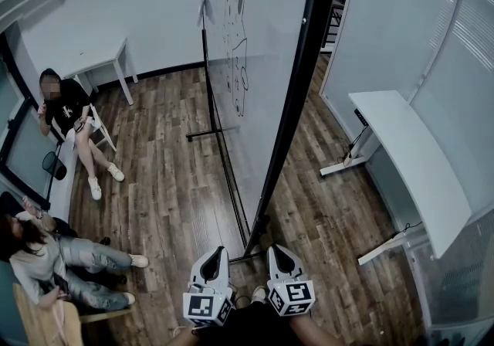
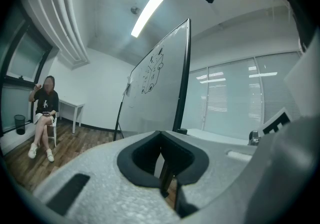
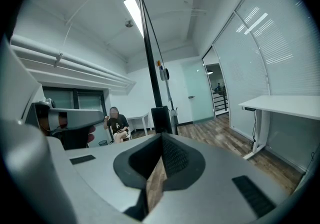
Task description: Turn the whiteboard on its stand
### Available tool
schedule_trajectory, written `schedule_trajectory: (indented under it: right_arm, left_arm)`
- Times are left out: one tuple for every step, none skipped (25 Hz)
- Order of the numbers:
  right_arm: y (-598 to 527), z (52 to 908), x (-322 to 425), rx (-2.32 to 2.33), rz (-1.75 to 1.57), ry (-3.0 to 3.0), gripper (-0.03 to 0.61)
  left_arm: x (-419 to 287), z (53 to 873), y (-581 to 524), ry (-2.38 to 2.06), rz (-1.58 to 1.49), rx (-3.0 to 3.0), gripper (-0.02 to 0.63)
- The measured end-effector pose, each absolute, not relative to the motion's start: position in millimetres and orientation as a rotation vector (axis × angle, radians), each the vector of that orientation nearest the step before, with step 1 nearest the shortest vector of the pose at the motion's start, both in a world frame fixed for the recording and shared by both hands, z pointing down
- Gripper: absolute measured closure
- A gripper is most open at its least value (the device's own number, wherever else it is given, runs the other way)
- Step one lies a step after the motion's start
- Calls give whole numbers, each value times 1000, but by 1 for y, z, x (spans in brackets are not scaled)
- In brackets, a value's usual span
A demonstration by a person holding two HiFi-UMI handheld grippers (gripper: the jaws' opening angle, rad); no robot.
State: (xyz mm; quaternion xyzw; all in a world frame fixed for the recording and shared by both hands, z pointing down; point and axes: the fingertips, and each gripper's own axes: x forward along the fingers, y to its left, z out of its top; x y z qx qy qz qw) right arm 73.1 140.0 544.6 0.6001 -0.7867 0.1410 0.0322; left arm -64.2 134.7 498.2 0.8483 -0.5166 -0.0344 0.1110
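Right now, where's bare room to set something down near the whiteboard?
The white desk top looks bare; wood floor lies open both sides of the whiteboard. Crowded at far left, where one person and another sit.

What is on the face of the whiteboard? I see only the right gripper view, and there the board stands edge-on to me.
Observer: The whiteboard carries a cartoon line drawing, perhaps a rabbit, on the face toward the seated person.
Operator: Is that person alone?
Observer: No. The head view shows a second seated person, nearer to us, on the same side.
Operator: And the left gripper?
Observer: The left gripper has its jaws together, with nothing gripped.
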Motion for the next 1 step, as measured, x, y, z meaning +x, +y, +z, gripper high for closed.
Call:
schedule_trajectory:
  right_arm:
    - [140, 545, 72, 1849, 433, -2422, 566]
  left_arm:
    - [-65, 498, 134, -1516, -101, 2492, 601]
